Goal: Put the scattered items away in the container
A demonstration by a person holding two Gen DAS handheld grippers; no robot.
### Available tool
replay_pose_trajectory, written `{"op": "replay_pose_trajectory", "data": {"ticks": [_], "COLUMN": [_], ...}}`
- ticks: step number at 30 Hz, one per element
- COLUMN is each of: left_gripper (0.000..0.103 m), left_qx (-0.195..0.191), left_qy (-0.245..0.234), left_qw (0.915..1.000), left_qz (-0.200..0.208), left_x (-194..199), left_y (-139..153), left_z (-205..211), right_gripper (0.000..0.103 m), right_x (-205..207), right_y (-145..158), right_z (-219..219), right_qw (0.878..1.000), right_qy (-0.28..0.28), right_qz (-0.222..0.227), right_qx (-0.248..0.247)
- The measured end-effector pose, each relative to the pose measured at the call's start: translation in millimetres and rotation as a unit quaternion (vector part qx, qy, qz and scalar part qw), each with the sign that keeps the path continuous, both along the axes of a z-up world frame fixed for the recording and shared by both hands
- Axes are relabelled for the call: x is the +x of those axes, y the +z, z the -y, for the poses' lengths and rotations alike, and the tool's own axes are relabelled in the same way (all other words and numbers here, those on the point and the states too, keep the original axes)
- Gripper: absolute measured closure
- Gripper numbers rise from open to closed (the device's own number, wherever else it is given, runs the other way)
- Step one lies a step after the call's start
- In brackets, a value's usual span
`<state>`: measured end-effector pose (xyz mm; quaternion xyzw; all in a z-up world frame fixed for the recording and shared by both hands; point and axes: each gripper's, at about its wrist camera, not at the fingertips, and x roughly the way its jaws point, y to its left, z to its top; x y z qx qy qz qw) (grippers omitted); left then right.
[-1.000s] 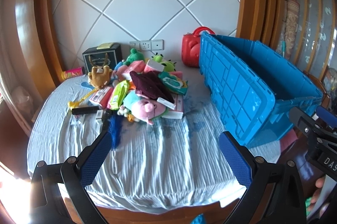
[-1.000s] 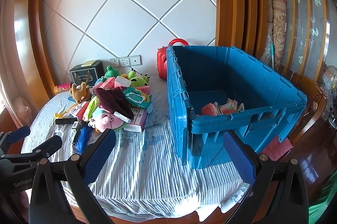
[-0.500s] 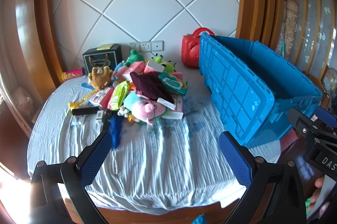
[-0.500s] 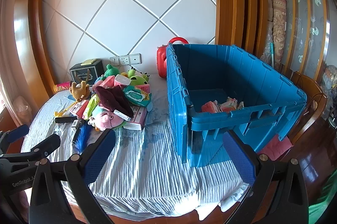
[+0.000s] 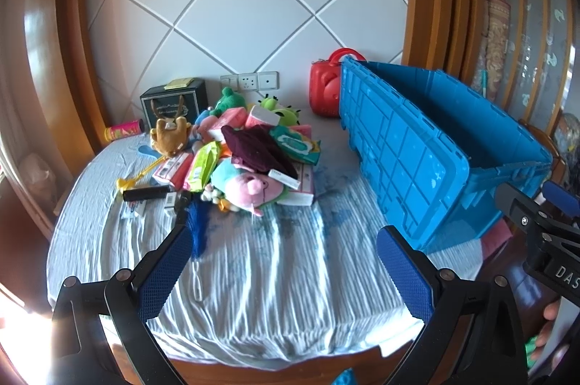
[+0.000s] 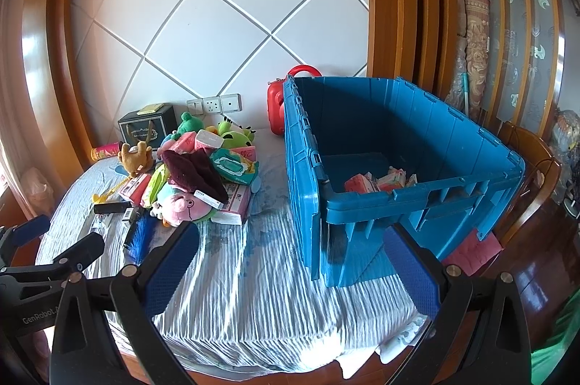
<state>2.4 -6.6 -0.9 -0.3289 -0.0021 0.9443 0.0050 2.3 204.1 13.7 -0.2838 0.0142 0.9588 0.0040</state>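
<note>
Our left gripper (image 5: 284,256) and right gripper (image 6: 290,254) both hang above the near edge of the table (image 6: 253,276), jaws spread wide with nothing between them. From the left view we cannot see into the blue bin (image 5: 435,145); only its ribbed outer wall faces us, and its far right corner is cut off behind our right gripper. The right view shows a few pink packets (image 6: 377,182) on the bin floor, partly hidden by the near rim. The pile of toys and packs (image 5: 239,160) sits far left on the table, well apart from the bin; the lower items are buried and hard to name. A red case (image 6: 277,106) is mostly hidden behind the bin. Striped cloth lies bare between pile, bin and near edge.
</note>
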Motion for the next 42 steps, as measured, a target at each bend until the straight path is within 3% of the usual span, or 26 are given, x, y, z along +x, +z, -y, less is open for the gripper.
{"op": "replay_pose_trajectory", "data": {"ticks": [21, 25, 33, 39, 42], "left_gripper": [0.001, 0.001, 0.001, 0.001, 0.0], "left_qx": [-0.002, 0.014, 0.025, 0.044, 0.03], "left_qy": [-0.006, -0.012, 0.023, 0.062, 0.089], "left_qw": [0.9999, 0.9997, 0.9968, 0.99, 0.985], "left_qz": [0.011, 0.018, 0.073, 0.119, 0.144], "left_x": [-0.5, -0.8, -31.5, -72.6, -104.5], "left_y": [-11.9, -20.3, -70.9, -119.5, -147.5], "left_z": [18.2, 29.4, 62.2, 98.6, 121.1], "right_gripper": [0.0, 0.0, 0.0, 0.0, 0.0], "right_x": [1.8, 0.1, -30.2, -96.9, -144.1], "right_y": [-6.1, -13.9, -48.5, -90.0, -122.5], "right_z": [21.1, 31.5, 70.0, 102.3, 117.4], "right_qw": [1.0, 1.0, 0.997, 0.992, 0.985], "right_qy": [-0.003, -0.005, 0.026, 0.073, 0.093], "right_qz": [0.01, 0.017, 0.065, 0.105, 0.143], "right_qx": [0.003, -0.001, 0.012, 0.012, -0.004]}}
